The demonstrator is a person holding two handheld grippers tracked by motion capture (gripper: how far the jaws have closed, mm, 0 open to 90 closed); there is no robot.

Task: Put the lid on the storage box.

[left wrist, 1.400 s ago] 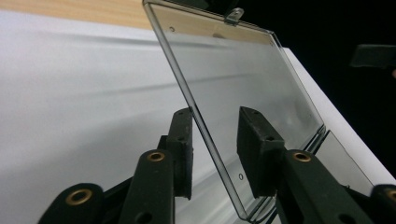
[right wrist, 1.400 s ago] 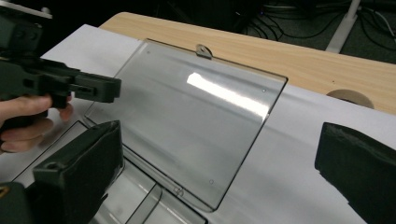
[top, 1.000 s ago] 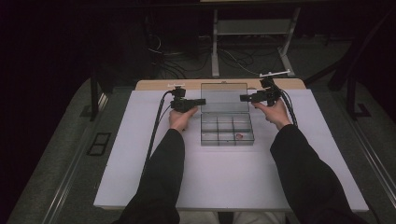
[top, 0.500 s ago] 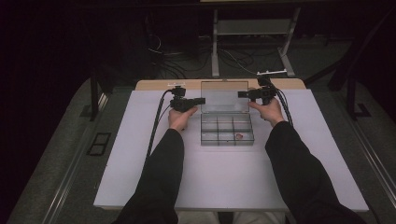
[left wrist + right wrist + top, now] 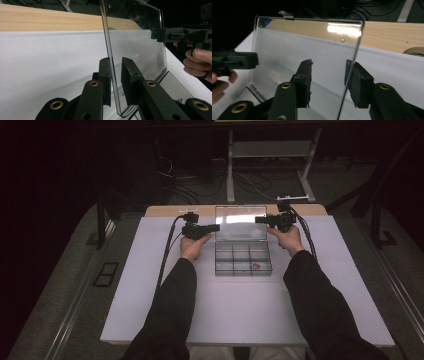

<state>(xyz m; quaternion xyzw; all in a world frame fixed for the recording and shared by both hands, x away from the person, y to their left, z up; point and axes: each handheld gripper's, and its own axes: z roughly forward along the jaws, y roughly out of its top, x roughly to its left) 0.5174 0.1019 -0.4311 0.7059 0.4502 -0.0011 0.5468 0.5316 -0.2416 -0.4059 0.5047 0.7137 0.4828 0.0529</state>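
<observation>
Your left gripper (image 5: 115, 75) pinches the left edge of the clear box's raised lid (image 5: 135, 47), jaws nearly together on it. Your right gripper (image 5: 328, 82) straddles the lid's opposite edge, jaws just closing in, pads not yet pressing. The compartment box (image 5: 243, 260) sits directly below the lid on the white table (image 5: 150, 310).

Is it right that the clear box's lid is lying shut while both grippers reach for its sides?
Not quite. The lid stands open, upright above the clear box, as the high view shows. The left gripper and right gripper do reach for its sides.
</observation>
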